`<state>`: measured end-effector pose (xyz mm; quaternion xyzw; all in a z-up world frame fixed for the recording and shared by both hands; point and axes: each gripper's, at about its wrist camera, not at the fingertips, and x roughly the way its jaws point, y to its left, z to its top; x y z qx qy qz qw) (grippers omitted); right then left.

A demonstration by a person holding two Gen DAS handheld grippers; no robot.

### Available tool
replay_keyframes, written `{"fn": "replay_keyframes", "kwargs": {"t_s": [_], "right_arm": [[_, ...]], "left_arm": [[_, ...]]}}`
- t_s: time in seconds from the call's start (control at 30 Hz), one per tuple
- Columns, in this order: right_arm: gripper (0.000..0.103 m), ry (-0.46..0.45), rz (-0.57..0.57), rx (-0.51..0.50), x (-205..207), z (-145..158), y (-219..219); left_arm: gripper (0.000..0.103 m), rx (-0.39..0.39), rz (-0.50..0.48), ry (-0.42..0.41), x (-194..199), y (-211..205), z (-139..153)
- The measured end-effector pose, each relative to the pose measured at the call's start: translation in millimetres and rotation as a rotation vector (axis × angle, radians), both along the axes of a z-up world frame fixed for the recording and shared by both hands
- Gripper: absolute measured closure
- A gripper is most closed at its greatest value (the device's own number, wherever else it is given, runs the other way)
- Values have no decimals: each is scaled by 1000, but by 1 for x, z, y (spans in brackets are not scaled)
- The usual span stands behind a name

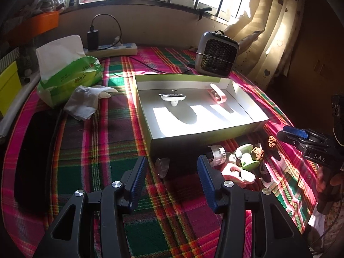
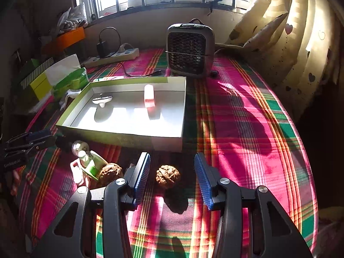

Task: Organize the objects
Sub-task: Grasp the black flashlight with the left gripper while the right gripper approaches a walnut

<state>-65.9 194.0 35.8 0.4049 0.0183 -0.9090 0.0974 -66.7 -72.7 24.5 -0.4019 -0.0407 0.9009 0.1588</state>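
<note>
An open shallow box [image 1: 202, 133] [image 2: 120, 133] on the plaid cloth holds a white suction hook [image 1: 172, 97] [image 2: 102, 101] and a pink clip [image 1: 217, 95] [image 2: 149, 96]. In front of it lie a silver-capped bottle [image 1: 216, 153] [image 2: 79, 147], a green piece [image 1: 247, 158] [image 2: 92, 165], a pink piece [image 1: 236, 175] [image 2: 77, 172] and two walnuts. My left gripper [image 1: 172, 165] [image 2: 49, 137] is open and empty, just left of this pile. My right gripper [image 2: 172, 158] [image 1: 281, 136] is open. One walnut [image 2: 167, 176] [image 1: 272, 142] lies between its fingers with gaps on both sides. The other walnut [image 2: 110, 171] [image 1: 258, 153] lies left of it.
A small grey fan heater [image 1: 217, 52] [image 2: 190, 49] stands behind the box. A power strip [image 1: 116, 50] with a charger lies at the back, with a green tissue pack [image 1: 68, 75] and a crumpled tissue [image 1: 86, 101] at the left. A curtain [image 2: 290, 43] hangs along the right.
</note>
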Motion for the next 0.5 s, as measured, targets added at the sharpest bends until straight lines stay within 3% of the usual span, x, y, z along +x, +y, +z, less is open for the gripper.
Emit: {"fn": "replay_keyframes", "kwargs": {"t_s": [0.5], "right_arm": [[58, -63, 18, 31, -2, -27, -7]], "left_arm": [[56, 28, -34, -39, -5, 11, -11]]}}
